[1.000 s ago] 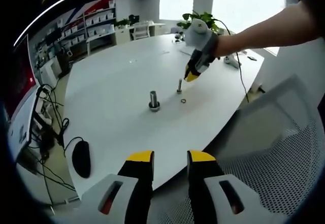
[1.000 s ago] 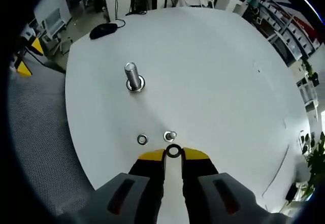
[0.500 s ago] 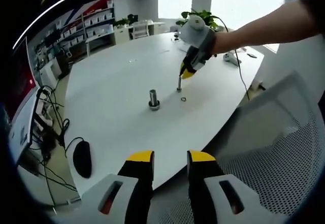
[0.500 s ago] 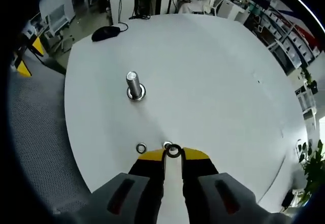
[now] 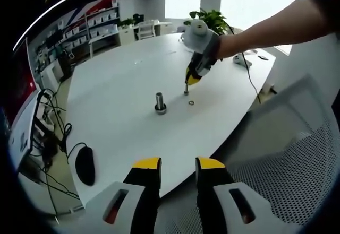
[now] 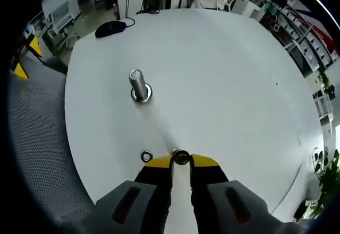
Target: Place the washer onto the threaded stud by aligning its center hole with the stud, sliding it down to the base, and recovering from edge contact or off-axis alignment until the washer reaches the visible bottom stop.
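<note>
Washer (image 6: 181,157) now over stud (image 5: 186,89)

Left tool (image 5: 178,166), right tool (image 6: 181,162): yellow tips, black jaws, grey bodies

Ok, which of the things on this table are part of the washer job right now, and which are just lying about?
In the job:
- right tool, shut on the washer
- small threaded stud just under that washer
- left tool, held back at the table edge

Lying about:
- spare washer flat on the white table
- large bolt standing upright
- computer mouse
</note>
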